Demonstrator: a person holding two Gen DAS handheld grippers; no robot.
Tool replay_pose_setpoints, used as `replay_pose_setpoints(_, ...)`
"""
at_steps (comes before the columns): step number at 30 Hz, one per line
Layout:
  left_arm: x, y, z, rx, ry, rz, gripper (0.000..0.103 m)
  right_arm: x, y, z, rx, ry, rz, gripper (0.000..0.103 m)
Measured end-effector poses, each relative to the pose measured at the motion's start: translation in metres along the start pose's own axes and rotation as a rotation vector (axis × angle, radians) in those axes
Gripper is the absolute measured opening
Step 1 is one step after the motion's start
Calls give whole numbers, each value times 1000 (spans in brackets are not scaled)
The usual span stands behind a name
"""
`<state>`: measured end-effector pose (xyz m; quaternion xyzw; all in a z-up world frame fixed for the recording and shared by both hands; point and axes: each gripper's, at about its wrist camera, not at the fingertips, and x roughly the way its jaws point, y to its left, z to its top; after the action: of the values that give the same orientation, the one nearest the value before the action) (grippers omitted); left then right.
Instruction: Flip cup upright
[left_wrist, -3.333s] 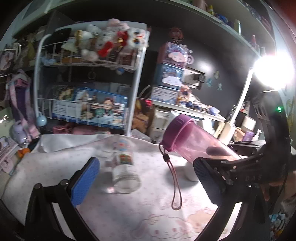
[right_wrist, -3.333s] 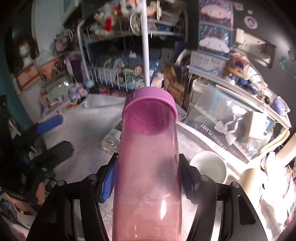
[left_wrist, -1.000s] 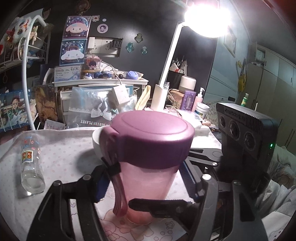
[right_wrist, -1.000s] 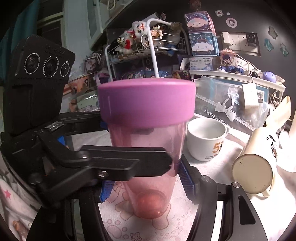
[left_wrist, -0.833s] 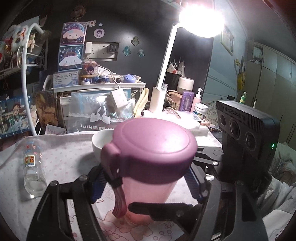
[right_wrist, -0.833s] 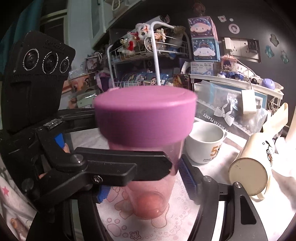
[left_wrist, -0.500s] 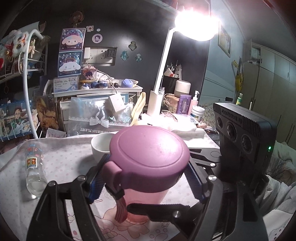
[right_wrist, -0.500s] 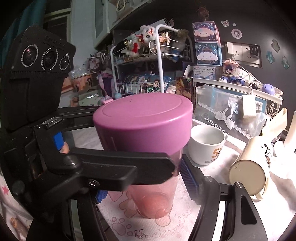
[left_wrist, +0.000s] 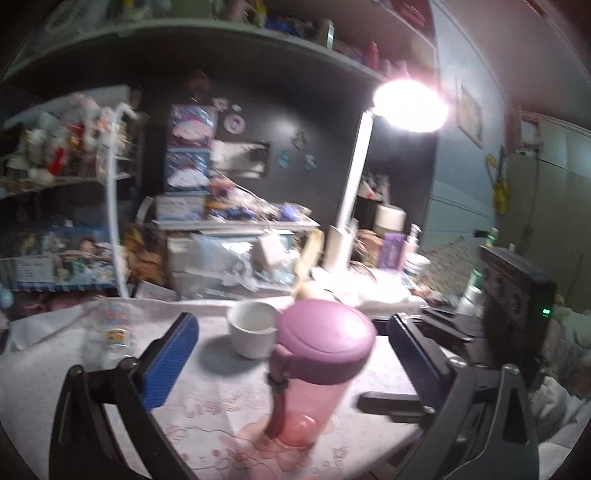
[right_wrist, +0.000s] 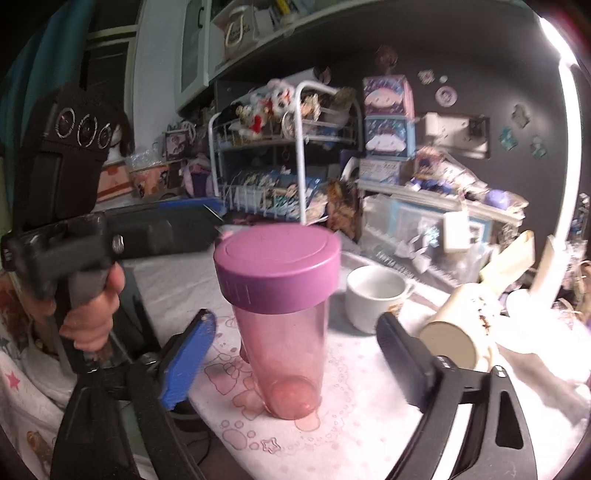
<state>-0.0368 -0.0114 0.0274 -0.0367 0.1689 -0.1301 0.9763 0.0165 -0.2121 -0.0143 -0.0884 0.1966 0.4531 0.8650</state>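
The pink transparent cup (left_wrist: 314, 384) with a purple lid stands upright on the patterned white cloth (left_wrist: 221, 373); it also shows in the right wrist view (right_wrist: 284, 325). My left gripper (left_wrist: 291, 354) is open, its blue pads wide on either side of the cup without touching it. My right gripper (right_wrist: 295, 354) is open too, its pads apart from the cup's sides. The left gripper's body and the hand holding it show at the left of the right wrist view (right_wrist: 74, 236).
A white mug (left_wrist: 253, 328) stands just behind the cup. A cream mug (right_wrist: 465, 328) lies on its side to the right. A small glass bottle (left_wrist: 116, 332) stands at the left. A wire rack (right_wrist: 295, 155), boxes and a lamp post (left_wrist: 351, 206) crowd the back.
Both grippers have opened and let go of the cup, then drawn back and up. The cup stays standing upright on the cloth.
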Motion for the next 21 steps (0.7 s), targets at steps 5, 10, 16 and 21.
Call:
replay_pose_setpoints(5, -7, 14, 2, -12, -13, 206, 102, -29, 0, 8, -1, -37, -181, 99)
replay_pose_setpoints(10, -6, 18, -6, -17, 8, 277, 102, -47, -4, 15, 22, -57, -336, 102)
replay_pose_setpoints(16, -4, 12, -8, -10, 19, 274, 102, -56, -5, 21, 40, -68, -378, 102)
replay_pose_setpoints(21, -4, 11, -7, -7, 20, 272, 102, -57, -5, 22, 41, -71, -374, 102)
